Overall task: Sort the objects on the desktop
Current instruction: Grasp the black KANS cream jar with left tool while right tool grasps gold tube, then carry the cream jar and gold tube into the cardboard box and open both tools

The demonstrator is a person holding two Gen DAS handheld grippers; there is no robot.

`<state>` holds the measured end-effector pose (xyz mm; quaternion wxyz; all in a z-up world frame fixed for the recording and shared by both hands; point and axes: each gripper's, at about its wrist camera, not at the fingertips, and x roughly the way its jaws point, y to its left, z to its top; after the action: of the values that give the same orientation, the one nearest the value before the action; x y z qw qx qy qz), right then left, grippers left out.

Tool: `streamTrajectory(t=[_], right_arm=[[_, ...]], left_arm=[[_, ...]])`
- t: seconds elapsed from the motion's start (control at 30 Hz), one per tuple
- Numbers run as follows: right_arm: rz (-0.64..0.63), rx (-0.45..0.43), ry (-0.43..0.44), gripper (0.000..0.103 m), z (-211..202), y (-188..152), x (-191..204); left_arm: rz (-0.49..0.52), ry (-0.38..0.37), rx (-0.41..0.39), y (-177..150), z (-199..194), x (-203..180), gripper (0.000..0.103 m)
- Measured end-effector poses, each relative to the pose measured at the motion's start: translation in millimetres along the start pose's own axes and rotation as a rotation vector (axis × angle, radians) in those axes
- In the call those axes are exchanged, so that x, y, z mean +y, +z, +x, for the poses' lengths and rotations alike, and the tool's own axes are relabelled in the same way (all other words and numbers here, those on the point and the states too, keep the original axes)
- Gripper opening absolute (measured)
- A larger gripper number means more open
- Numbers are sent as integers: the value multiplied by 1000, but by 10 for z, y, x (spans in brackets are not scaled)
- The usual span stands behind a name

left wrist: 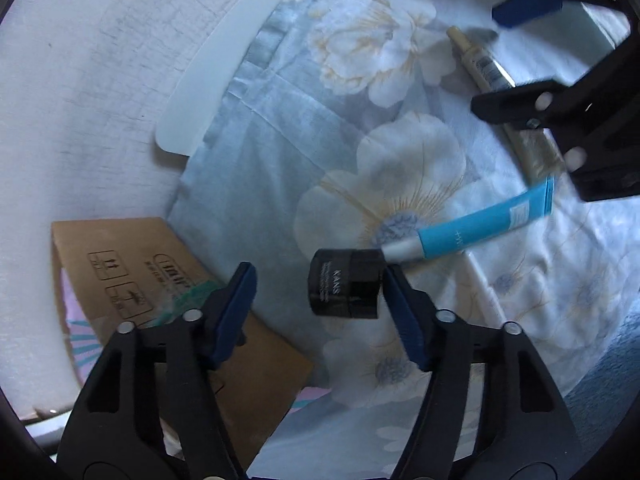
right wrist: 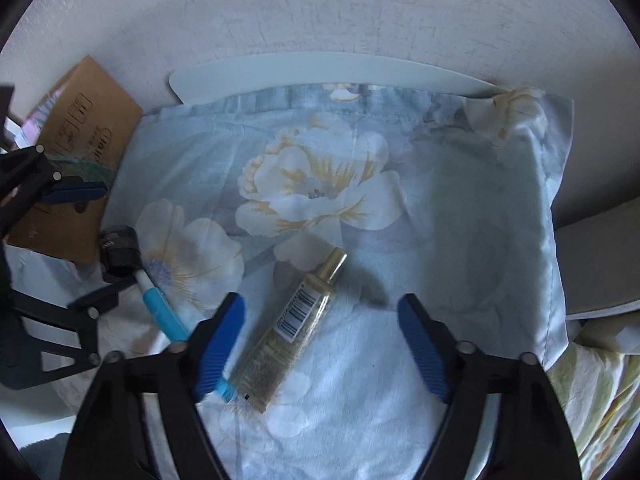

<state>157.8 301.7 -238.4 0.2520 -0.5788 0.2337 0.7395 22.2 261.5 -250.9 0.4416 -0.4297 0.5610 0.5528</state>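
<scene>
I count one black jar (left wrist: 346, 289), one blue tube (left wrist: 476, 226) and one gold bottle (right wrist: 294, 326) on the floral cloth (right wrist: 460, 208). One cardboard box (left wrist: 132, 276) sits beside them.

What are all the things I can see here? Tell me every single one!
black jar: one, black with pale lettering, lying on its side on the cloth, between the left gripper's pads.
blue tube: one, bright blue with a silver cap, on the cloth, cap end beside the jar.
gold bottle: one, clear gold with a barcode label, lying on the cloth between the right gripper's pads.
flowered cloth: one, pale blue with white and yellow flowers, under everything.
cardboard box: one, brown with printed marks, at the cloth's left edge.
white board: one, white, behind the cloth by the wall.
left gripper: black with blue pads, open around the jar.
right gripper: black with blue pads, open over the bottle.
</scene>
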Motion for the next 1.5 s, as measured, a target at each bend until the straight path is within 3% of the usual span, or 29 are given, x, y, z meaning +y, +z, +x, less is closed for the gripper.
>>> streamTrajectory(t=[0.1, 0.2, 0.33, 0.5, 0.8, 1.1, 1.2, 1.23, 1.37, 1.5], right_arm=[[-8, 20, -1, 60, 41, -7, 40], [-30, 19, -30, 53, 36, -23, 81], [-50, 14, -57, 31, -7, -44, 86], [-10, 24, -13, 19, -74, -86, 10], [98, 18, 101, 18, -309, -214, -198], [95, -24, 104, 18, -820, -258, -180], [68, -47, 88, 18, -975, -184, -151], [62, -52, 82, 18, -1018, -22, -34], [51, -79, 85, 18, -1105, 134, 117], [9, -102, 82, 18, -1196, 290, 333]], left_arm=[[-17, -46, 9, -2, 22, 14, 39], [-11, -47, -3, -12, 6, -7, 33], [-45, -79, -13, -33, -27, 6, 31], [-68, -96, -36, -83, -140, 17, 28], [-115, -140, -77, -235, -390, 101, 28], [-206, -161, -129, -450, -829, 367, 28], [-229, -184, -157, -423, -952, 631, 28], [-237, -187, -170, -418, -1003, 695, 28], [-282, -197, -215, -283, -1147, 760, 28], [-328, -191, -261, -411, -1263, 982, 28]])
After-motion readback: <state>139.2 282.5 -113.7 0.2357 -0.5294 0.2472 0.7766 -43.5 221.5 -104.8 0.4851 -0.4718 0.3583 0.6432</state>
